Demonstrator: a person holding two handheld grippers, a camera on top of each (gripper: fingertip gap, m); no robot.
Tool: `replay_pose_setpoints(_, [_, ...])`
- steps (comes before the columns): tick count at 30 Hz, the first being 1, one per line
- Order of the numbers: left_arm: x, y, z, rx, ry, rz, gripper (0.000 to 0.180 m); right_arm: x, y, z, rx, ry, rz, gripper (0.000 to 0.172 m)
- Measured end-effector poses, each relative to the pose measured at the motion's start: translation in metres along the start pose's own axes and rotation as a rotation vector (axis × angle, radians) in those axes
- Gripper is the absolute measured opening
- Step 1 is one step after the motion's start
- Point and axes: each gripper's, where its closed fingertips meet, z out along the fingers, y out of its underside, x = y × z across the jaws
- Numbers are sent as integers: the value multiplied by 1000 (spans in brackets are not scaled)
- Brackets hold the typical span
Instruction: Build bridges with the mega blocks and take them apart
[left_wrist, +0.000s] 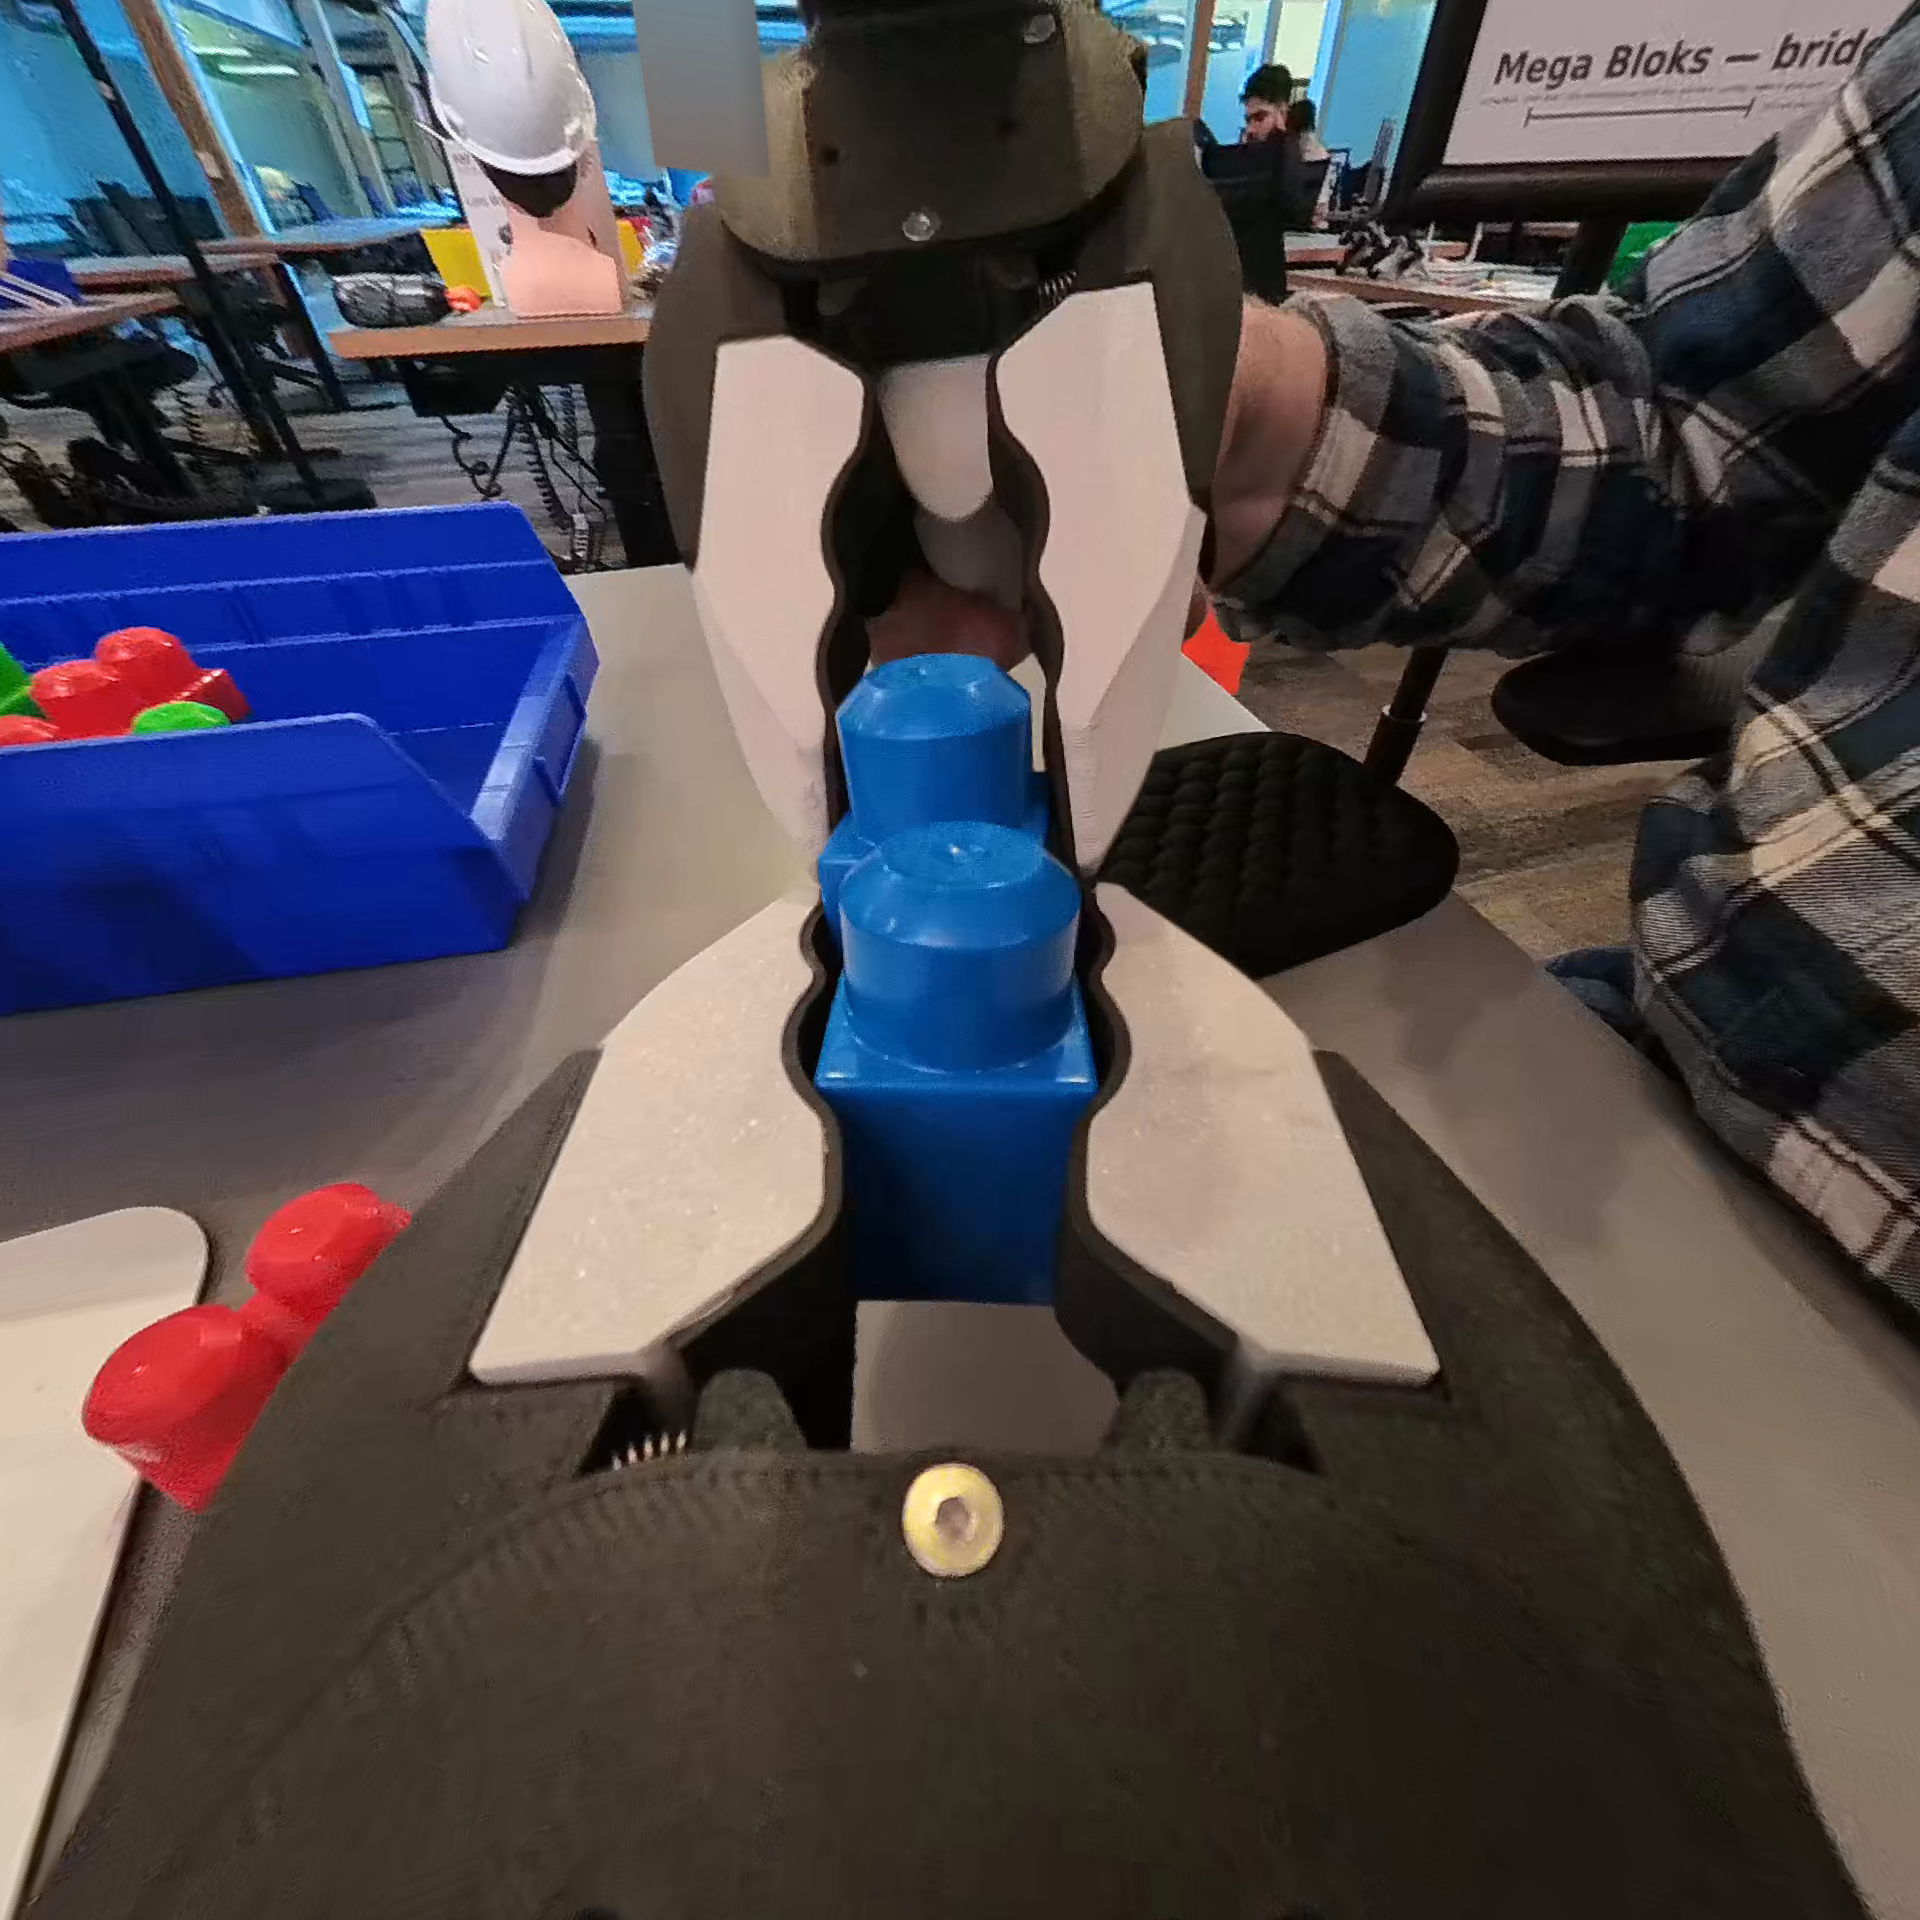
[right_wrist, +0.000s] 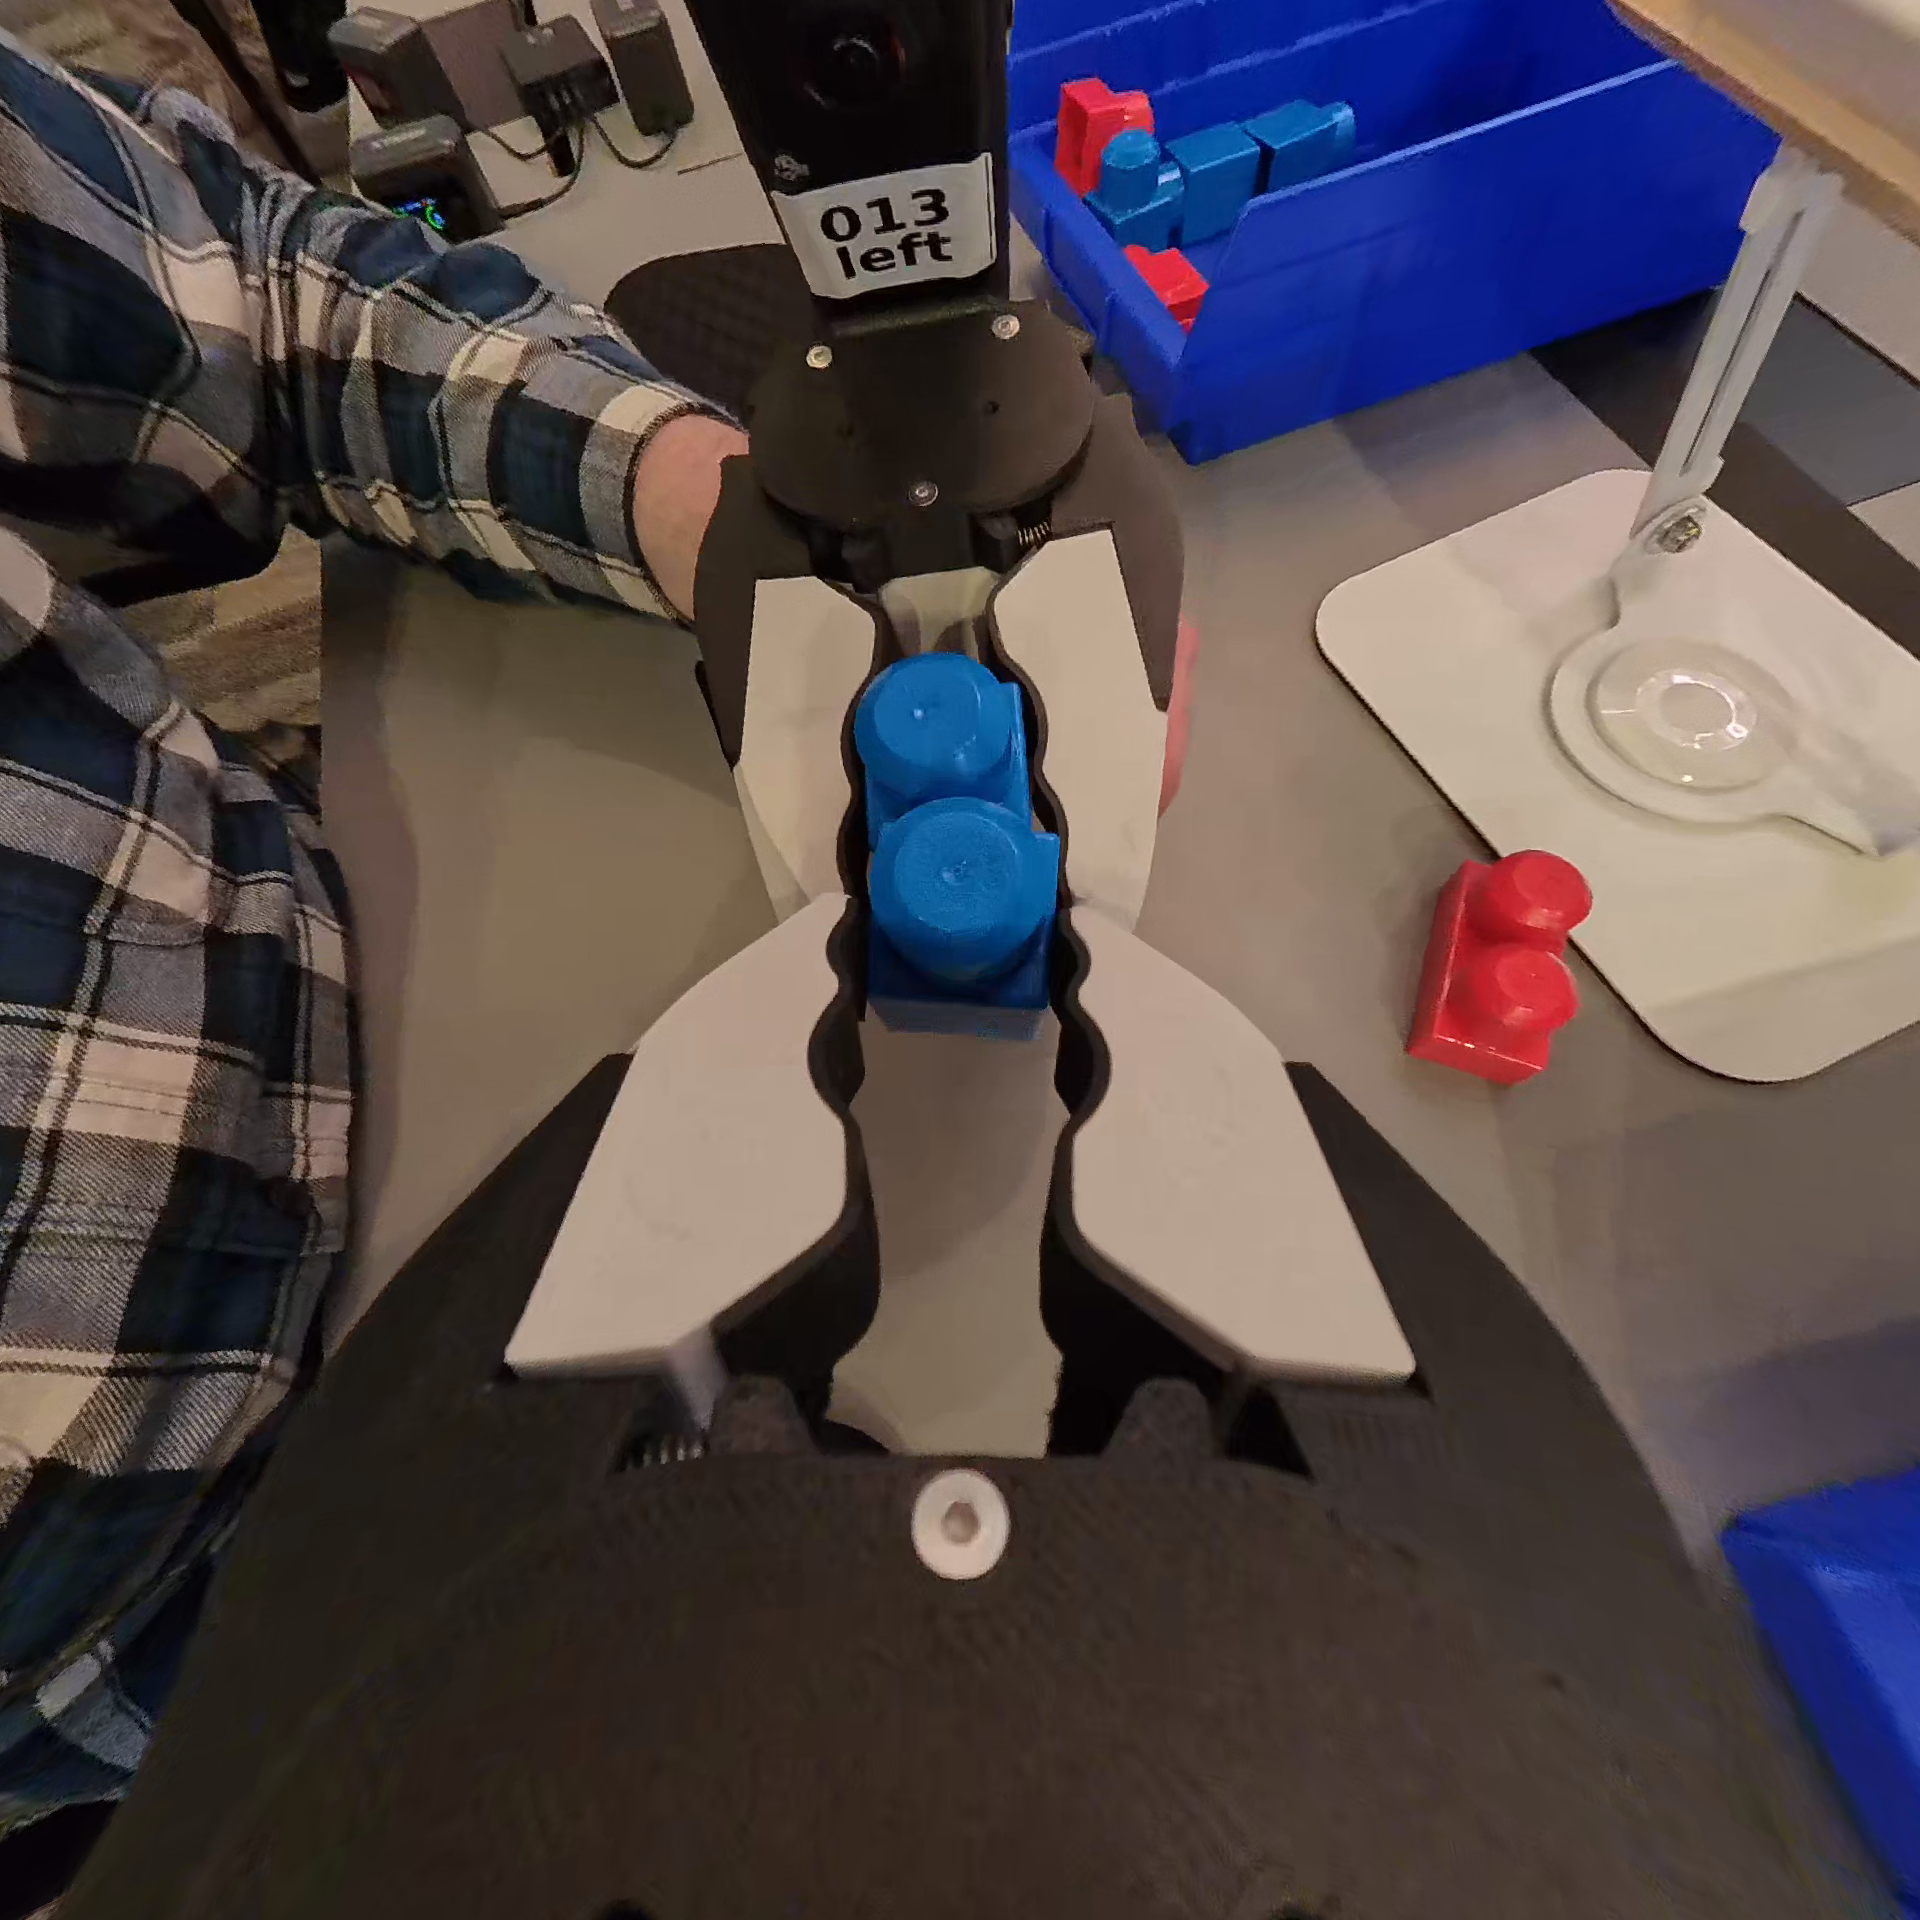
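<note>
A: What occupies the grey surface?

B: A blue bin of blocks; a white base plate; beside it, a red two-stud block.

A: And the grippers?

B: They face each other. Left gripper and right gripper each clamp opposite ends of one blue two-stud block, pads pressed to its sides, over the surface between them.

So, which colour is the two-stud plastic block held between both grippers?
Blue: the two-stud plastic block shows best in the right wrist view.
</note>
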Motion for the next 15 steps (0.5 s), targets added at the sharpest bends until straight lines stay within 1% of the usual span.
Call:
replay_pose_setpoints(5, [3,4,2,14,5,-22,42,-4,5,1,-7,-33,16,34])
replay_pose_setpoints(9, [5,0,3,62,11,-63,42,-5,3,-3,12,-59,32,34])
replay_pose_setpoints(15, [6,-9,4,148,34,-125,42,-7,-2,-6,0,-64,11,34])
